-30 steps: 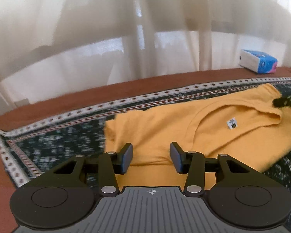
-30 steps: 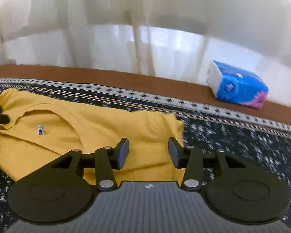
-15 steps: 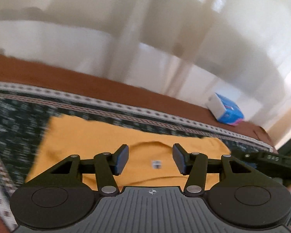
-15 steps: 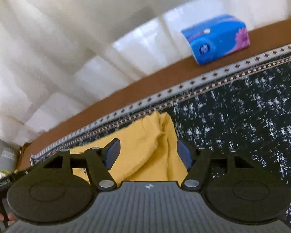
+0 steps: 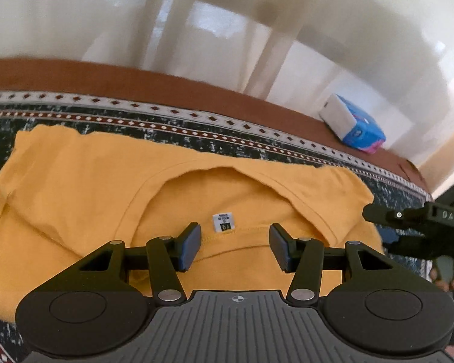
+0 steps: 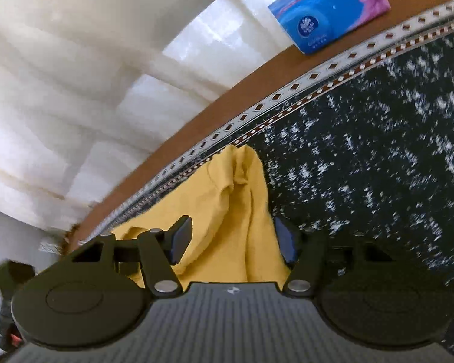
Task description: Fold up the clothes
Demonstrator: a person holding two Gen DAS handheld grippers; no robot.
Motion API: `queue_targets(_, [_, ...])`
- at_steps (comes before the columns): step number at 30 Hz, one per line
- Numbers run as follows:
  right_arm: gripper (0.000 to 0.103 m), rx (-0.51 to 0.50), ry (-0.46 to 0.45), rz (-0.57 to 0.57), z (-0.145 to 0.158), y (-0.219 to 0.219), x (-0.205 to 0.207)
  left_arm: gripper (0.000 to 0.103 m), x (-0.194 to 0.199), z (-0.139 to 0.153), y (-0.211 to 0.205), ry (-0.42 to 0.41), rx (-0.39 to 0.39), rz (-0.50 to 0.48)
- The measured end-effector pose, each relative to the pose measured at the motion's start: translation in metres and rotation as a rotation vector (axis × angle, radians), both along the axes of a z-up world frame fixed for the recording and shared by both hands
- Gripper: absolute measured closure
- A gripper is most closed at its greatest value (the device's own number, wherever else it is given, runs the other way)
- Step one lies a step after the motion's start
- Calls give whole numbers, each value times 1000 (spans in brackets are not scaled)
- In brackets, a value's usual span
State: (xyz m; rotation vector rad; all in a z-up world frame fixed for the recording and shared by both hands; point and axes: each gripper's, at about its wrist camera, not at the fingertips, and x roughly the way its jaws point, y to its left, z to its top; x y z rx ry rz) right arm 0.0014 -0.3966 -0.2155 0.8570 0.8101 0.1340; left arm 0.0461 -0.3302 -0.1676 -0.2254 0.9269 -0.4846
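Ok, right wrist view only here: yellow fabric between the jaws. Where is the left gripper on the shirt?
Observer: Left gripper is over the collar's back edge, jaws just opened wider, straddling the white label, gripping nothing.
Operator: How does the shirt lie?
Observer: T-shirt is spread on the patterned tablecloth, neck opening up.
Operator: And my side?
Observer: Right gripper is at the shirt's outer edge beside the shoulder; its jaws have just been closing, fabric between, not pinched.

Brown table bears patterned cloth, tissue pack.
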Motion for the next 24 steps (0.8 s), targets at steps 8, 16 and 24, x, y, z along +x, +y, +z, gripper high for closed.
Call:
queue_targets(8, [80, 6, 33, -50, -9, 1, 1, 37, -6, 0, -13, -66, 79, -42])
queue_targets(16, [86, -48, 57, -37, 13, 10, 4, 37, -19, 24, 9, -12, -18, 15])
queue_targets(24, [86, -97, 42, -3, 46, 26, 9, 38, -19, 9, 19, 48, -32, 22])
